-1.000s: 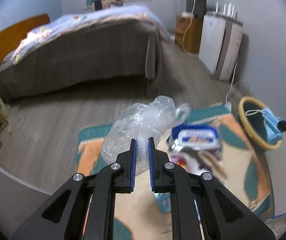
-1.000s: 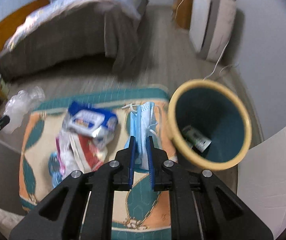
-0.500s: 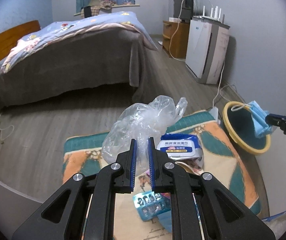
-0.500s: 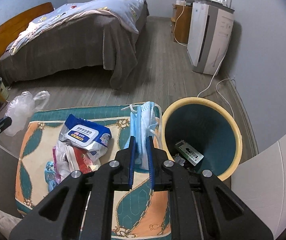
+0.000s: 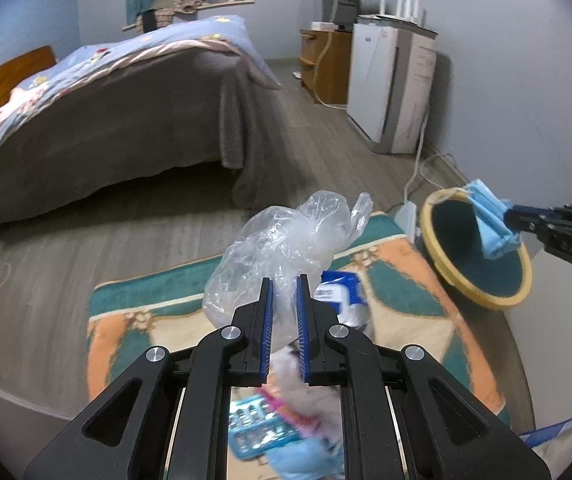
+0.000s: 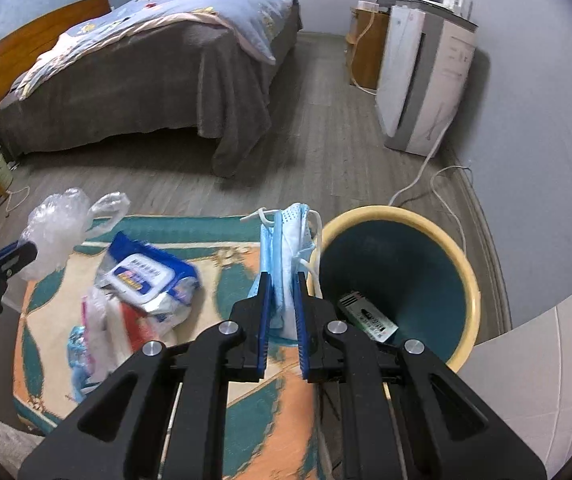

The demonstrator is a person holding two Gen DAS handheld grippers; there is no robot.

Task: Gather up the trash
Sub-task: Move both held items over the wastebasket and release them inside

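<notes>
Holding a crumpled clear plastic bag (image 5: pixel 286 240), the left gripper (image 5: pixel 284 312) has its fingers clamped narrow on the lower part of the bag, which billows above the fingertips. The bag is carried in the air over the far part of the patterned rug (image 5: pixel 398 308).

The right gripper (image 6: pixel 281 304) has its fingers closed narrow on a folded blue face mask (image 6: pixel 286 240). The mask stands up between the fingertips, white ear loops hanging at its side, just beside the near-left rim of the trash bin (image 6: pixel 470 280). In the left wrist view the mask (image 5: pixel 490 220) shows in front of the bin opening (image 5: pixel 482 300).

The bin, yellow-rimmed with a dark teal interior, stands at the right edge of the rug, near the wall. A small printed package (image 6: pixel 368 316) lies inside it.

On the rug remain a blue-and-white wet wipes pack (image 6: pixel 145 276), a pink-and-white wrapper (image 6: pixel 113 328) beside it, and a light blue blister pack (image 5: pixel 259 432). A bed (image 6: pixel 145 68) stands behind on the wood floor.
</notes>
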